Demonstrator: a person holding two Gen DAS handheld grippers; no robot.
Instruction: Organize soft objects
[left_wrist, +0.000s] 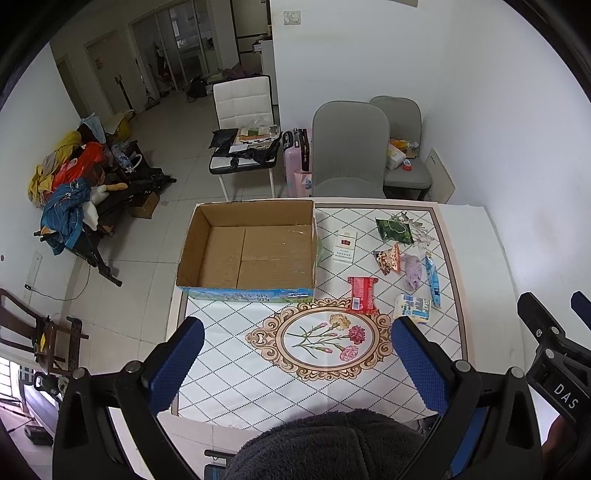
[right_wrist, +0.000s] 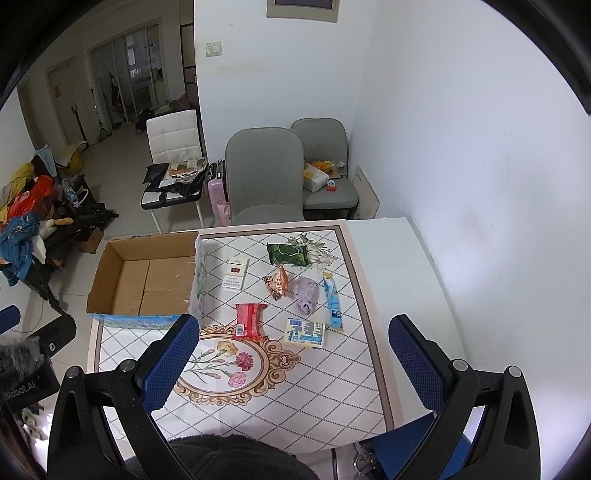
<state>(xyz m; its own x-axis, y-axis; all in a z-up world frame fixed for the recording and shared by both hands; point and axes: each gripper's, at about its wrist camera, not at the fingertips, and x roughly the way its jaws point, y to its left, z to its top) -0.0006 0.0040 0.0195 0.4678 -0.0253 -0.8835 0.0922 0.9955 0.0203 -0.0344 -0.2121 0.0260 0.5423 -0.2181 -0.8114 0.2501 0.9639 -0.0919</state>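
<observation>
Both grippers held high over the near edge of the bench, tilted down toward it. Left gripper jaws spread wide, nothing between them; right gripper likewise spread and empty. Cardboard box sits open at the bench's far left corner. To its right, loose on the bench: white pack, green packet, red packet, purple cloth, blue tube, yellow packet. None touches either gripper.

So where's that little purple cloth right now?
The purple cloth lies on the table, right of the cardboard box, between an orange snack packet and a blue tube.
</observation>
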